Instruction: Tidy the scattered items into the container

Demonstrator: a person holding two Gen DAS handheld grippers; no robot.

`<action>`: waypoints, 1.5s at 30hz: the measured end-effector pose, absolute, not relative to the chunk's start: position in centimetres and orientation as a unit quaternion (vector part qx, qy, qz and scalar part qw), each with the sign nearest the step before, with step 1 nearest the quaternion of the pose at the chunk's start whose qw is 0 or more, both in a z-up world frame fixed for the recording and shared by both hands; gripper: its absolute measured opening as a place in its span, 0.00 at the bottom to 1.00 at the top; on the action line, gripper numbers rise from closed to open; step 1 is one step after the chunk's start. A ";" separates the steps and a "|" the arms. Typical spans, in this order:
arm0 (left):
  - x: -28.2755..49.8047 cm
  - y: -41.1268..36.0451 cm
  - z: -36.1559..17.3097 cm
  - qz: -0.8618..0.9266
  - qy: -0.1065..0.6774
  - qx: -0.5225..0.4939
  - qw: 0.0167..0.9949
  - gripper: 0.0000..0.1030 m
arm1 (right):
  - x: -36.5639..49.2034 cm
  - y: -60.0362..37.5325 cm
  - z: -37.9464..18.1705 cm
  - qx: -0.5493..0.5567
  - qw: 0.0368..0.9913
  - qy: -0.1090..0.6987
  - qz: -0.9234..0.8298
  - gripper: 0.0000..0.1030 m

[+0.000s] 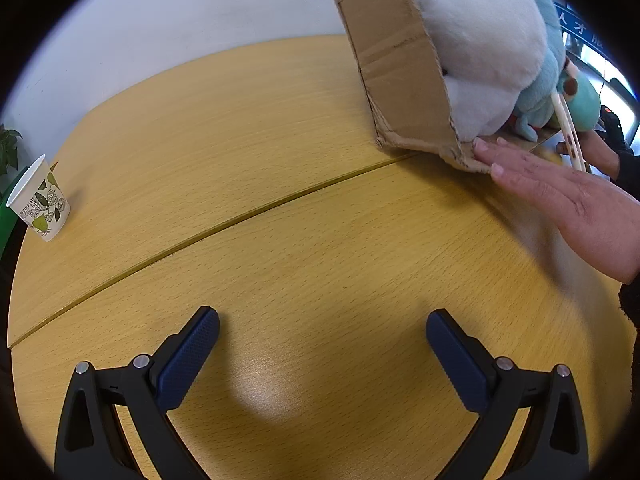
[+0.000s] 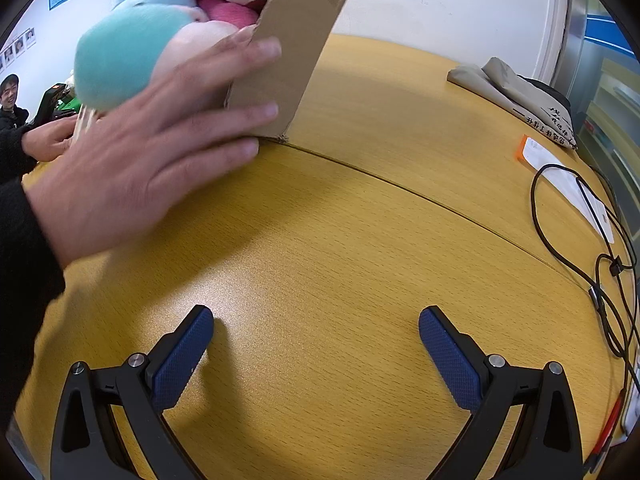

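While hand (image 2: 132,152) tips cardboard box (image 2: 296,40) w/ plush toys (image 1: 480,40); both tongs (image 1: 322,336) (image 2: 316,332) agape, empty

Paper cup (image 1: 39,199) (leaf-printed), black cable (image 2: 580,220)

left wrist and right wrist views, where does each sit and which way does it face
Left wrist: rides the left tongs, open, looking over the wooden table; cardboard box of plush toys upper right, paper cup far left.
Right wrist: rides the right tongs, open; box upper left, black cable right.
Shared: table, box, a bare hand against it.
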State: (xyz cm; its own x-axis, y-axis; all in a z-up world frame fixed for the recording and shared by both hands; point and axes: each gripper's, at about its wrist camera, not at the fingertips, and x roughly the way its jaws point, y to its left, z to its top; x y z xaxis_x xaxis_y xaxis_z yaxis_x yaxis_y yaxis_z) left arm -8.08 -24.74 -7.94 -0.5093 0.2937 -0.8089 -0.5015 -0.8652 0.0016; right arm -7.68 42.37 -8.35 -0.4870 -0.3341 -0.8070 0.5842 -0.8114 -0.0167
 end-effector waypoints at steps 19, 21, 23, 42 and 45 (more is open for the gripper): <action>-8.0 -24.8 -7.7 0.861 0.119 -0.438 0.231 1.00 | -7.6 42.4 -8.3 0.428 0.270 0.146 -0.850 1.00; -8.0 -24.8 -7.7 0.861 0.119 -0.438 0.231 1.00 | -7.6 42.4 -8.3 0.428 0.270 0.146 -0.850 1.00; -8.0 -24.7 -7.6 0.861 0.119 -0.438 0.231 1.00 | -7.6 42.4 -8.4 0.428 0.270 0.146 -0.850 1.00; -8.0 -24.7 -7.6 0.861 0.118 -0.438 0.231 1.00 | -7.6 42.4 -8.3 0.428 0.271 0.147 -0.850 1.00; -8.0 -24.7 -7.6 0.861 0.118 -0.438 0.231 1.00 | -7.6 42.4 -8.3 0.428 0.271 0.147 -0.850 1.00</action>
State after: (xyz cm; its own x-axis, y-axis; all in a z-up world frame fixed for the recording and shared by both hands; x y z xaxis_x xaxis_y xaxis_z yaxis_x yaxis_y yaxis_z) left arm -7.95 -24.66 -7.61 -0.5094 0.2934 -0.8090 -0.5010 -0.8654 0.0016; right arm -7.57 42.37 -8.34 -0.4865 -0.3350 -0.8069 0.5861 -0.8101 -0.0170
